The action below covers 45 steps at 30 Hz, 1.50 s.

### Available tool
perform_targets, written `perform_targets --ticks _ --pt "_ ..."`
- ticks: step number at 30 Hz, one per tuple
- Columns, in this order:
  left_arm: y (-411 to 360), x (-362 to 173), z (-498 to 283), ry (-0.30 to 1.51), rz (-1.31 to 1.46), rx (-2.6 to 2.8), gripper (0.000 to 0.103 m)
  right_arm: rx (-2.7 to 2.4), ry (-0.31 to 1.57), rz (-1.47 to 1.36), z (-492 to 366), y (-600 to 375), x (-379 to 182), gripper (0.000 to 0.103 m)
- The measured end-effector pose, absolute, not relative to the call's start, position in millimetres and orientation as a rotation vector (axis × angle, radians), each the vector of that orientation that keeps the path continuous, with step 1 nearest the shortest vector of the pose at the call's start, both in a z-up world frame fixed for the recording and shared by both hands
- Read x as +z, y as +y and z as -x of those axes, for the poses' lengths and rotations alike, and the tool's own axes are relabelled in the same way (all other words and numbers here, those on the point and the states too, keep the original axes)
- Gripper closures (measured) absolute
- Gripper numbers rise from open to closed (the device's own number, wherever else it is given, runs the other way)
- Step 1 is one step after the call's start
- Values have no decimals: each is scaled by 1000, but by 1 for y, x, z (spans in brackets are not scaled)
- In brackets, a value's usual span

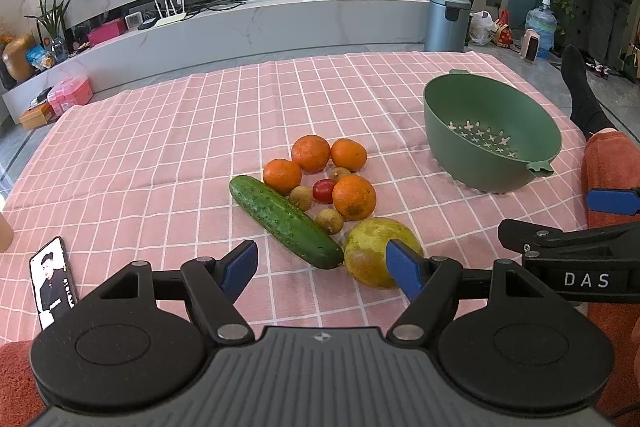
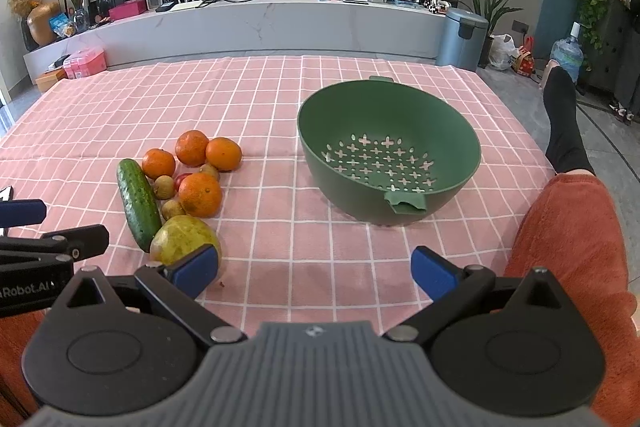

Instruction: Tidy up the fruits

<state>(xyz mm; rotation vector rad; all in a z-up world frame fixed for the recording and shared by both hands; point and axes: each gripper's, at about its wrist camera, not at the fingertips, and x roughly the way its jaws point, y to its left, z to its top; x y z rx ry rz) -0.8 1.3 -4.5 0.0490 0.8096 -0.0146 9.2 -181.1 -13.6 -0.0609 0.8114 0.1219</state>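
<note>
On the pink checked cloth (image 1: 160,147), as the left wrist camera shows it, the fruit lies in a loose cluster near the middle. Four oranges (image 1: 354,197) ring a small red tomato (image 1: 324,190), with three brownish longans (image 1: 329,221) tucked among them. A cucumber (image 1: 285,221) lies slantwise on the cluster's left side, its near end just beside a large yellow-green pomelo (image 1: 372,251). The left gripper (image 1: 322,265) hangs low over the cloth with its blue-padded fingers spread wide and nothing between them; its right fingertip (image 1: 404,267) overlaps the pomelo in the picture, though contact cannot be told. A green colander (image 1: 440,119) stands empty at the right, well apart from the fruit. A phone (image 1: 54,279) lies at the near left edge of the cloth. Part of the right gripper (image 1: 612,201) shows at the right edge, over an orange-clad leg (image 1: 608,155) with a black sock.

From the right wrist camera, the right gripper (image 2: 316,271) is likewise released, its fingers wide apart over bare cloth (image 2: 320,247) and empty. The colander (image 2: 316,143) sits ahead and slightly right, its cross-shaped holes visible and a small handle facing the camera. The fruit cluster is at the left: cucumber (image 2: 138,203), oranges (image 2: 200,195), longans (image 2: 165,187), a sliver of tomato (image 2: 182,179), and the pomelo (image 2: 182,237) nearest, partly behind the left fingertip (image 2: 196,269). The left gripper (image 2: 20,213) enters at the left edge, and the leg (image 2: 572,247) lies along the right.
</note>
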Motion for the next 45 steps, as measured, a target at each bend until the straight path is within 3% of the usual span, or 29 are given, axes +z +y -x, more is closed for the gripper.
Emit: perform_targets --ticks 45 --pt "6 2 1 807 -43 -14 17 125 815 83 -5 -176 -12 4"
